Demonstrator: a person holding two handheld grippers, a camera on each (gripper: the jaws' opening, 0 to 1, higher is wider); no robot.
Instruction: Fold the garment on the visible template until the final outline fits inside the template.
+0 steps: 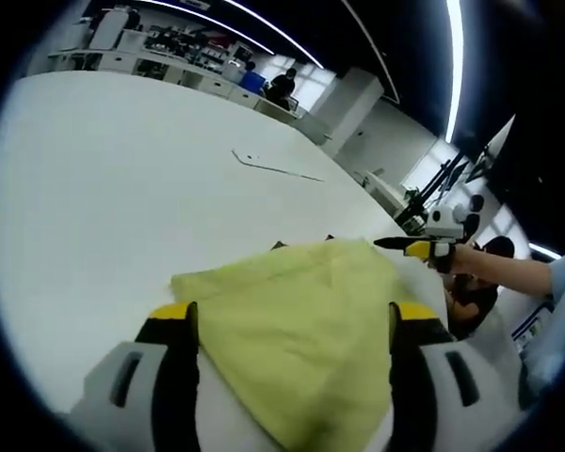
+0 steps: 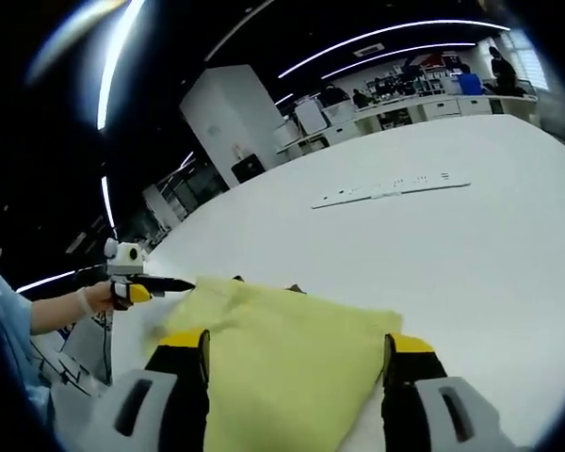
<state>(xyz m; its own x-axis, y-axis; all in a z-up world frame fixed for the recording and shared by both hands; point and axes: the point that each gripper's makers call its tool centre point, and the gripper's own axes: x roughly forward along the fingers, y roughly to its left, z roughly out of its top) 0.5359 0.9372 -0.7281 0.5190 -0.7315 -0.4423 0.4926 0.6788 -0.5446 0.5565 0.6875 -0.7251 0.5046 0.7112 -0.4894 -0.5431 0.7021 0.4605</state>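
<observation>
The yellow-green garment [image 1: 301, 320] lies folded on the white tabletop [image 1: 113, 188], directly ahead of and between the jaws of the left tongs [image 1: 292, 325]. Its far edge shows a small dark strip peeking out from beneath; whether this is the template cannot be told. Beyond that edge the tabletop is bare and wide, offering open room ahead of the left tongs, up to a thin pale strip [image 1: 275, 169] lying well apart from the garment.

In the right gripper view the garment [image 2: 282, 367] likewise sits between the jaws of the right tongs [image 2: 297, 353], with broad bare tabletop [image 2: 471, 254] ahead and a long pale strip [image 2: 391, 192] far beyond. This view also shows the left tongs [image 2: 184, 283] at the garment's far left corner, held by a hand [image 2: 96, 298]; its jaws appear close together.

Both tongs, seen from their own cameras, stand wide apart, straddling the garment and clamping nothing. In the left gripper view the right tongs [image 1: 381, 243] appear narrow.
</observation>
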